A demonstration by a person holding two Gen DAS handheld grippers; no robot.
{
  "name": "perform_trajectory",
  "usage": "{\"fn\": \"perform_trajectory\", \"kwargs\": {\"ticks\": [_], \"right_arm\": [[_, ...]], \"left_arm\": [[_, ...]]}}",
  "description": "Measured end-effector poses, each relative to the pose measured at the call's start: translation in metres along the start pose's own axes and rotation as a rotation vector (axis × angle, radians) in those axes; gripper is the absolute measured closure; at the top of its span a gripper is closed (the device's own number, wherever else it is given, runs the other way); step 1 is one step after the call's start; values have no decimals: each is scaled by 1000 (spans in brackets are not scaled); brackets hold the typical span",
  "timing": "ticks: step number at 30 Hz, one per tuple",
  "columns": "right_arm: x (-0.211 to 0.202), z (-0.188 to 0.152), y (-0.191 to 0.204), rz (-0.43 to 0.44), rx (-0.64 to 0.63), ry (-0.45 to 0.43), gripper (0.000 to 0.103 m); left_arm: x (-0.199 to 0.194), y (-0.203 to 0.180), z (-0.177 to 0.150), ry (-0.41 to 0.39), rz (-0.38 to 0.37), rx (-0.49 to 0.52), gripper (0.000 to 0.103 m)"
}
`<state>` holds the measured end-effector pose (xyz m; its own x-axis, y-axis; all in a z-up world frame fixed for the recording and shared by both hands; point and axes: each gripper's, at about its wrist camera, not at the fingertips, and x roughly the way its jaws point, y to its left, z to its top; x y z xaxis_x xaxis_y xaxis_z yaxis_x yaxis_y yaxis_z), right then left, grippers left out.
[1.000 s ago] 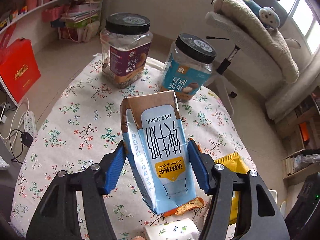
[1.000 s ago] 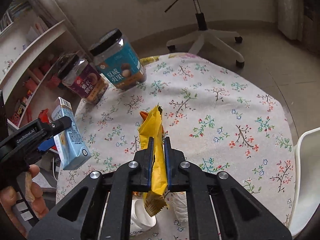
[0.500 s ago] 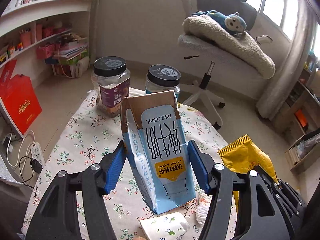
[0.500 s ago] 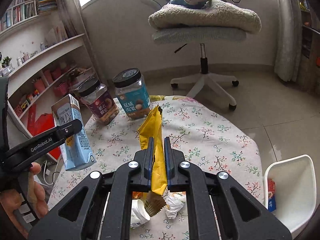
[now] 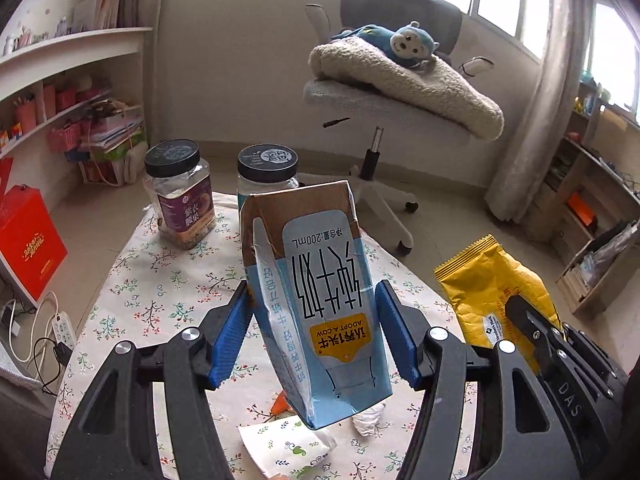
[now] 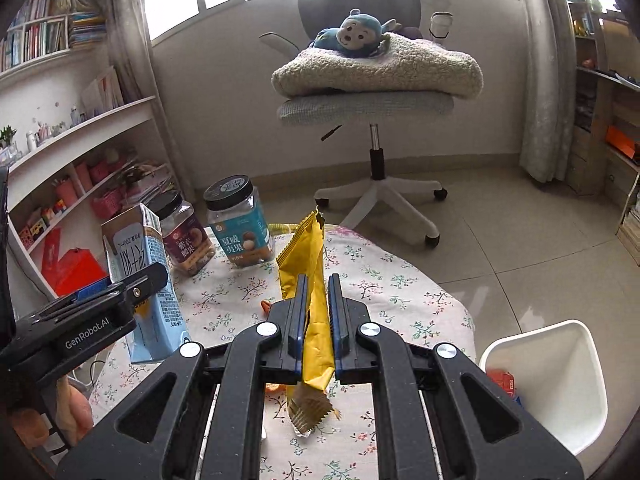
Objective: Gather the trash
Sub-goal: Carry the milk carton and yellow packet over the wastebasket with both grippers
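Trash was up in the air in both grippers, so the picking-up step looked done and the carrying step was in hand.

The left gripper (image 5: 314,336) was squeezing a blue milk carton (image 5: 316,300) between its blue pads. The carton hung upside down, above the table (image 5: 160,280) with the flowery cloth. The right gripper (image 6: 317,320) was pinched tight on a flat yellow snack bag (image 6: 310,280), which stood up between the jaws with its torn end hanging below them. Both things were clear of the cloth and touched nothing else.

A white bin (image 6: 560,380) sat on the floor just beside the table, low on the right in the right wrist view. It already had some red and blue bits inside. I think the next move was to swing the yellow bag over to that bin and let go once it was right above the opening. The carton was farther away, so it would need to cross over the table first.

More trash lay on the cloth near the person: a crumpled white tissue (image 5: 370,416), a flowery paper packet (image 5: 288,446) and a small orange scrap (image 5: 280,402). Two jars with black lids (image 6: 208,232) stood at the far edge; they looked like food to keep, not trash.
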<state>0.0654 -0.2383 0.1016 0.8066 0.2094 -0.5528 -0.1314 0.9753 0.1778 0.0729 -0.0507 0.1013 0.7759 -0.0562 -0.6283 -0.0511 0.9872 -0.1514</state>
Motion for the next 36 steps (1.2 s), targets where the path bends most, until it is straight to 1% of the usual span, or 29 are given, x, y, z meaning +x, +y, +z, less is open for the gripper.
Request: {"fn": "perform_trajectory", "kwargs": {"ticks": [8, 15, 25, 33, 35, 36], "right_arm": [[-21, 3, -25, -51, 25, -35, 94], [-44, 2, -55, -114, 41, -65, 94], [-73, -1, -123, -229, 127, -85, 94], [-90, -10, -174, -307, 204, -78, 94], [-95, -14, -185, -316, 228, -74, 93], [-97, -16, -191, -321, 241, -70, 91]], "left_arm": [[-4, -32, -7, -3, -49, 47, 42], [-6, -64, -12, -3, -97, 83, 42], [-10, -114, -23, 4, -158, 149, 42], [-13, -154, -34, 14, -207, 200, 42], [-15, -167, -37, 15, -224, 211, 42], [-16, -174, -38, 17, -234, 217, 42]]}}
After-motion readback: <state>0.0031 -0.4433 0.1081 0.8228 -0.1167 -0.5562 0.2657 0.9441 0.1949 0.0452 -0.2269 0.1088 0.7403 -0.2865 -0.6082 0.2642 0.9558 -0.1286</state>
